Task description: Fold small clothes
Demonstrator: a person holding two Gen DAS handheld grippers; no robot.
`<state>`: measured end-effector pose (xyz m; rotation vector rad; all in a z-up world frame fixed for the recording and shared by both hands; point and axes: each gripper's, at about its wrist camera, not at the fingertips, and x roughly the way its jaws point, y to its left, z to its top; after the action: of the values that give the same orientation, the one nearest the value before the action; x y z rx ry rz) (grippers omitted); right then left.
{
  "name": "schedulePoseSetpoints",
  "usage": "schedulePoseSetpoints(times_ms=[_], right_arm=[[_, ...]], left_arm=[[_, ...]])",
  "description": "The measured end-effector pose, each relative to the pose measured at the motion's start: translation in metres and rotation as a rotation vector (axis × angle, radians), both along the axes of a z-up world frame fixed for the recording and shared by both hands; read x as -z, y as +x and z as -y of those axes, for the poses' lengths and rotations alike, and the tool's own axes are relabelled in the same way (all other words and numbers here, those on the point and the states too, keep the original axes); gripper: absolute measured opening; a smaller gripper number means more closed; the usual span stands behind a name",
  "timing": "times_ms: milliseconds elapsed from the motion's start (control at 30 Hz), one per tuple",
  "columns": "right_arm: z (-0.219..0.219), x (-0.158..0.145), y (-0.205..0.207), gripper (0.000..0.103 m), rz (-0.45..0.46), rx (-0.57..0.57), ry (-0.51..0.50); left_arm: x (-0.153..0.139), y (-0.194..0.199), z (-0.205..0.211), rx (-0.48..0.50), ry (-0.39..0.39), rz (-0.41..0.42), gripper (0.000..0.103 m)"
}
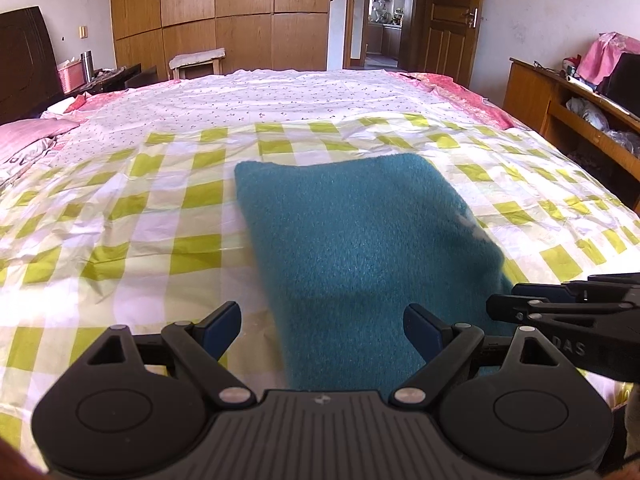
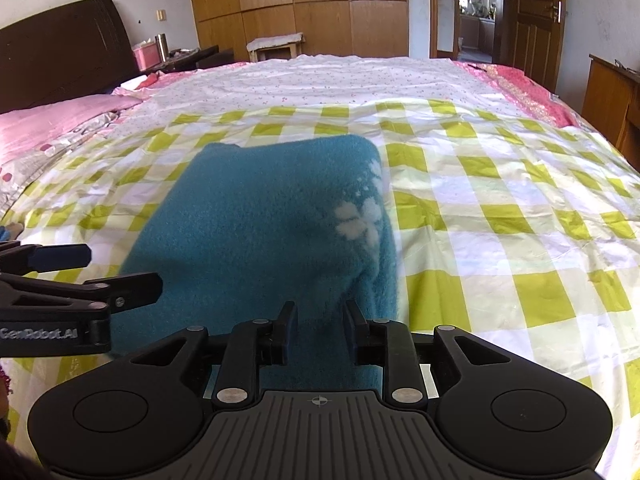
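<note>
Teal fleece garment (image 2: 260,216), folded into a thick block with a white flower print at its right edge, lies on the green-checked sheet (image 2: 500,216) of the bed. Nearest, the right gripper (image 2: 318,330) has its jaws narrowly apart over the garment's near edge, not pressing it. The left gripper (image 1: 322,326) gapes wide, empty. Farther off, a shelf unit (image 1: 576,108) holds bundled cloth.

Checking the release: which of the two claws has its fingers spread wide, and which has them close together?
The left claw is spread wide, one finger past the teal garment's left edge. The right claw has only a narrow gap over the garment's near edge.
</note>
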<state>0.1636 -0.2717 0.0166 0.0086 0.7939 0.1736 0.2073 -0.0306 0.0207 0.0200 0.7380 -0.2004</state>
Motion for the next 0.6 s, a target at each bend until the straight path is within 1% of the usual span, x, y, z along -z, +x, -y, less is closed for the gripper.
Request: schedulePoseSetpoints(times_ms=[167,267,367,433,500,533,567,600], right_arm=[[0.004,0.004,0.010,0.025,-0.030,0.023,0.010],[0.000,-0.009,0.010,0.025,0.013,0.002,-0.001],[0.001,-0.023,0.020,0.025,0.050,-0.004,0.019],[0.001,-0.029,0.036,0.025,0.071,-0.001,0.011],[0.000,-0.032,0.053,0.028,0.083,-0.003,0.005],[0.000,-0.033,0.063,0.033,0.084,-0.007,0.010],[0.000,-0.033,0.073,0.036,0.082,-0.007,0.016],[-0.001,-0.032,0.082,0.036,0.079,-0.005,0.020]], left_arm=[[-0.001,0.000,0.001,0.003,0.008,0.002,0.094],[0.001,0.002,0.002,0.004,0.015,-0.003,0.094],[0.004,0.007,0.002,0.000,0.022,-0.008,0.094],[0.005,0.011,0.002,-0.002,0.024,-0.012,0.094],[0.006,0.016,0.003,-0.003,0.029,-0.014,0.094],[0.006,0.019,0.004,-0.004,0.034,-0.013,0.094],[0.007,0.021,0.004,-0.006,0.038,-0.012,0.094],[0.007,0.025,0.005,-0.008,0.040,-0.011,0.094]])
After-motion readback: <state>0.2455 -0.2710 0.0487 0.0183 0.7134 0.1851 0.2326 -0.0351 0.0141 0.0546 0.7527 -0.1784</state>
